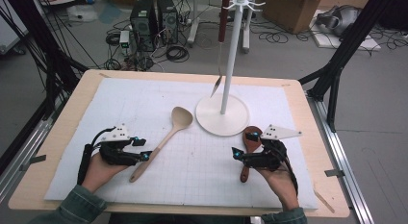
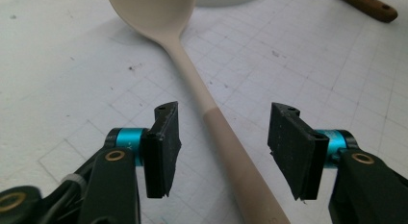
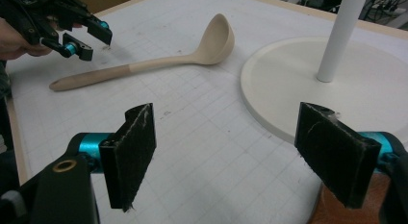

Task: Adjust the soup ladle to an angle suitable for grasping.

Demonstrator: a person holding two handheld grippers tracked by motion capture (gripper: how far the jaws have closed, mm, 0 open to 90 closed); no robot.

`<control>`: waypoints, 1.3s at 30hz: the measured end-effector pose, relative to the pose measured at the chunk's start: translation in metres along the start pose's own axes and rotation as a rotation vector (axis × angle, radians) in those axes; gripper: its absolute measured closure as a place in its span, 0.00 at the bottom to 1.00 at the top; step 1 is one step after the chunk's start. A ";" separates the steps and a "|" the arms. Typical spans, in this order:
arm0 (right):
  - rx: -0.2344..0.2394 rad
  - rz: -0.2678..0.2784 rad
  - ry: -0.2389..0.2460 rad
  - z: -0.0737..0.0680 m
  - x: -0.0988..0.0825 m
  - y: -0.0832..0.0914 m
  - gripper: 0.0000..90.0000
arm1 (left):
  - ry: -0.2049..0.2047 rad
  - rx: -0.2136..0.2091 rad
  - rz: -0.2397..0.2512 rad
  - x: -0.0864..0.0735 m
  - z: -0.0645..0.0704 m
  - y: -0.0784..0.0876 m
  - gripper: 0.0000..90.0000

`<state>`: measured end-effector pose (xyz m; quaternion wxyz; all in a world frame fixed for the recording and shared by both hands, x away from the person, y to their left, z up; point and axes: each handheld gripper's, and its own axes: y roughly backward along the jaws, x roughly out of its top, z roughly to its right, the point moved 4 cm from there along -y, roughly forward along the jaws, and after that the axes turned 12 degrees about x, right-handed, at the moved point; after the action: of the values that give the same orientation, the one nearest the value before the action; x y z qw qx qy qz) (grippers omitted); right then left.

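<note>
The left tongs [image 2: 223, 149] stand released astride the pale spoon [image 2: 211, 113] near the table's front edge, the right tongs [image 3: 240, 154] released too; an off-centre squeeze could roll the rounded handle away.

In the left gripper view, the pale wooden ladle [image 2: 207, 108] loses the top of its bowl to the upper edge and its handle end to the lower edge. In the right gripper view, the reddish-brown wooden spoon [image 3: 353, 212] is a sliver at the bottom corner, mostly behind a jaw. In the high view, the slim dark-handled utensil [image 1: 220, 46] hanging from the white rack [image 1: 231, 56] is too small to identify.
</note>
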<state>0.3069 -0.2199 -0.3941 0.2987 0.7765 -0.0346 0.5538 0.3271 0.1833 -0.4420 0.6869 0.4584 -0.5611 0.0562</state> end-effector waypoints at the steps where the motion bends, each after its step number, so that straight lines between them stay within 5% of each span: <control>1: -0.002 0.001 -0.002 0.000 -0.001 0.000 0.24 | -0.003 0.000 -0.013 -0.001 0.001 -0.002 0.52; 12: -0.034 0.005 0.008 0.001 -0.007 0.002 0.24 | -0.013 -0.027 -0.081 -0.010 0.007 -0.016 0.58; 18: -0.034 0.003 0.013 0.000 -0.006 0.001 0.24 | -0.044 -0.008 -0.122 -0.013 0.010 -0.021 0.61; 29: -0.054 0.001 0.017 0.001 -0.008 0.002 0.24 | -0.057 0.000 -0.116 -0.011 0.009 -0.018 0.72; 39: -0.055 0.001 0.018 0.001 -0.008 0.002 0.24 | -0.063 0.008 -0.154 -0.013 0.015 -0.024 0.65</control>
<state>0.3038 -0.2247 -0.4004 0.3197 0.7631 -0.0476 0.5597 0.3263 0.1647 -0.4671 0.6693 0.5045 -0.5453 -0.0088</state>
